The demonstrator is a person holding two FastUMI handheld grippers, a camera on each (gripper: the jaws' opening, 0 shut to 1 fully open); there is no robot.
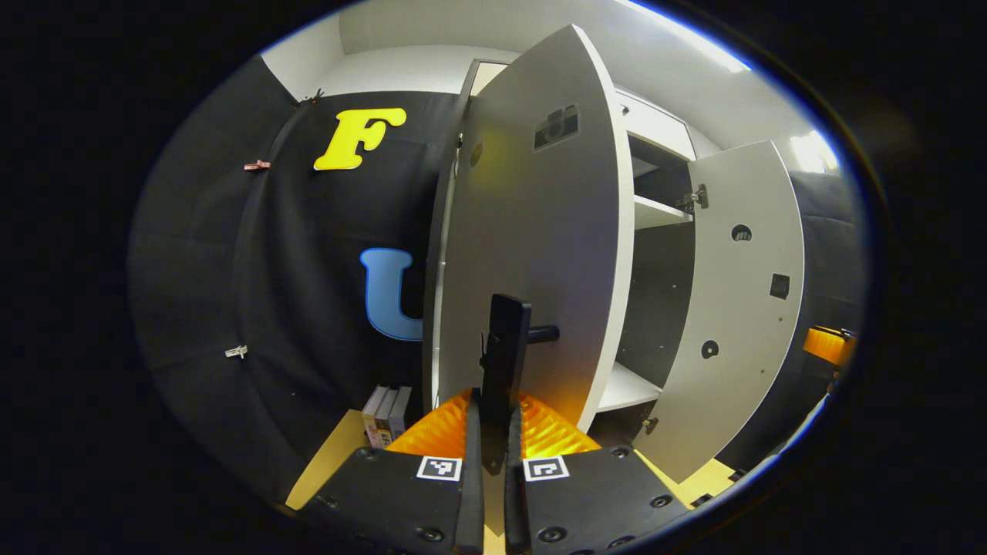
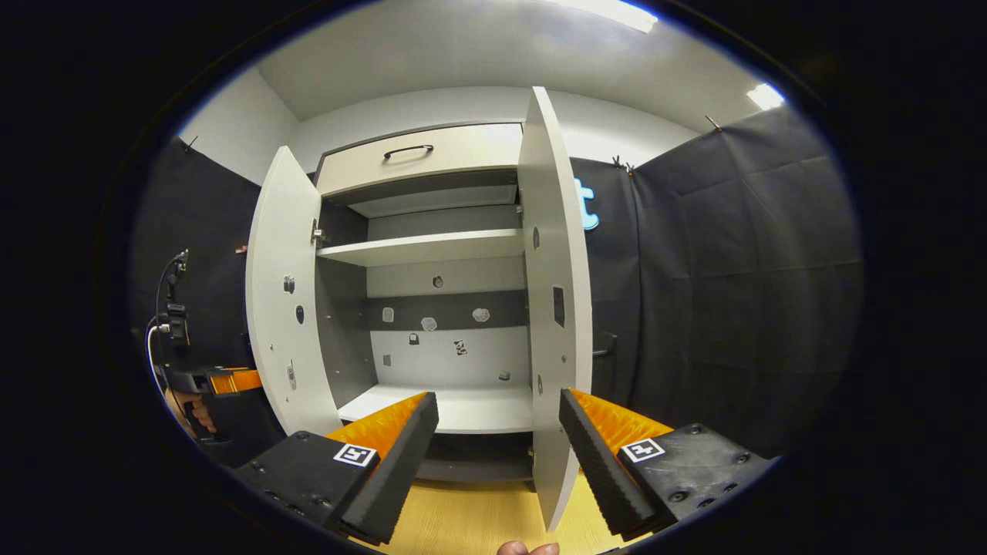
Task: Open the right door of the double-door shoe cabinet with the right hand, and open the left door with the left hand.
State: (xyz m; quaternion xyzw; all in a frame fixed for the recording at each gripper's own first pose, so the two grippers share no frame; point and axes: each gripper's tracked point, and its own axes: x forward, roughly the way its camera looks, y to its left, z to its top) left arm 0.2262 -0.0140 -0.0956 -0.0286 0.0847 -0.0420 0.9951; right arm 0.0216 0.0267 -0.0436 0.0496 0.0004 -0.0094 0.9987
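Black cloth backs the booth. Left gripper view: we see the left gripper clamped on the left door's handle, left door swung out. Right gripper view: right gripper jaws wide, holding nothing; both doors open, right door edge-on between its fingers.

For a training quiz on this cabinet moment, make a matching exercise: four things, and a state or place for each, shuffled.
Things:
1. left gripper
2. right gripper
3. drawer handle
4. books

States or places:
A. open, holding nothing
B. standing on the floor beside the cabinet
C. shut on the left door's handle
D. at the top of the cabinet, above the shelves

Pairs: 1-C, 2-A, 3-D, 4-B
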